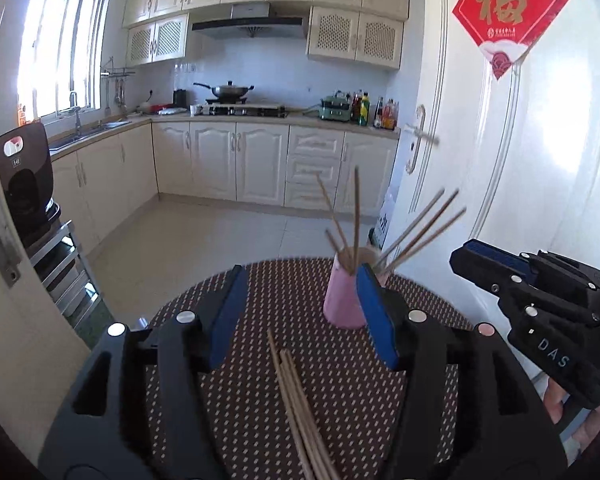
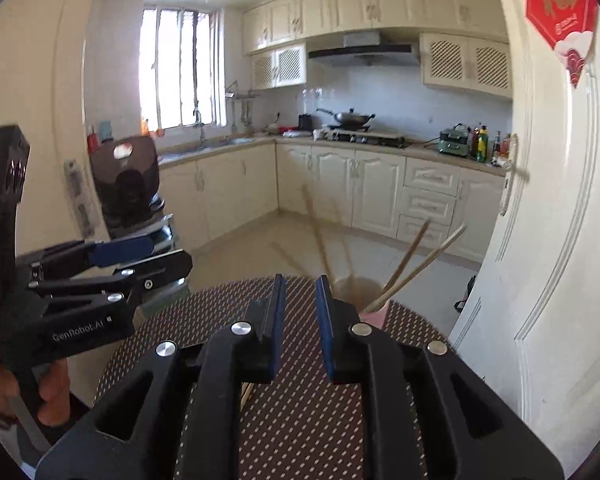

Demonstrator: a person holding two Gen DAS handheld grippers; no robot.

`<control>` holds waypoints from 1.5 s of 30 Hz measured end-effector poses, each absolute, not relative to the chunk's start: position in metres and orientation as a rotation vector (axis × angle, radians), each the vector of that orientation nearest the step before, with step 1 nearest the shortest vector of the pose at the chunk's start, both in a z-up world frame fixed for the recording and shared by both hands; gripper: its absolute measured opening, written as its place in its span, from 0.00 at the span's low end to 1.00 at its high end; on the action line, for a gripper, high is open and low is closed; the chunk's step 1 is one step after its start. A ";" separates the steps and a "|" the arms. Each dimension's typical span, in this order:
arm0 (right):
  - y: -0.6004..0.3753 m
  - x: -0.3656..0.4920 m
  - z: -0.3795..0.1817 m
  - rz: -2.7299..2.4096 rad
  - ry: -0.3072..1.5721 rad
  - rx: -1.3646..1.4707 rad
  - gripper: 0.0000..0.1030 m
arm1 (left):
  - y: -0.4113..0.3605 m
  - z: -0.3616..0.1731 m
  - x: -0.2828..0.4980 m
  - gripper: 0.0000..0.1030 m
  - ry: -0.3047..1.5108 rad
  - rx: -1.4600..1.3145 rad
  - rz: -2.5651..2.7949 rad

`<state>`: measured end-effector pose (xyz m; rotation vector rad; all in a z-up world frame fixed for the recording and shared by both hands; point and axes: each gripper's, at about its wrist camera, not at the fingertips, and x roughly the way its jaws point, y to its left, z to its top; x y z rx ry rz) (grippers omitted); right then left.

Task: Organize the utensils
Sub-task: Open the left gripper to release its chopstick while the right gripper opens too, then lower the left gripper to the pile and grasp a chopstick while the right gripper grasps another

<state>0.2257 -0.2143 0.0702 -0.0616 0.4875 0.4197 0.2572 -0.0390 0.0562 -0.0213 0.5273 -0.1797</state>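
A pink cup stands on the round table with the brown dotted mat. Several wooden chopsticks stick out of the cup. A bundle of loose chopsticks lies flat on the mat between my left gripper's fingers. My left gripper is open wide and empty above them. My right gripper is open with a narrow gap and empty, just left of the cup. It shows in the left wrist view. Some chopsticks in the cup look blurred.
The table edge drops to a tiled kitchen floor. A white door stands close on the right. A dark appliance on a metal rack stands at the left. The left gripper shows in the right wrist view.
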 end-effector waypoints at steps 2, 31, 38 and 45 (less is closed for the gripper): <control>-0.206 0.226 0.056 0.434 0.536 -0.075 0.14 | -0.033 0.042 0.255 0.55 0.582 -0.009 -0.181; -0.173 0.281 -0.077 0.455 0.938 -0.032 0.27 | -0.026 -0.128 0.342 0.55 1.089 0.006 -0.138; -0.168 0.286 -0.084 0.462 0.968 -0.018 0.28 | -0.040 -0.132 0.362 0.52 1.116 0.084 -0.100; -0.150 0.293 -0.089 0.485 1.010 -0.031 0.28 | -0.018 -0.129 0.344 0.43 1.136 0.092 -0.150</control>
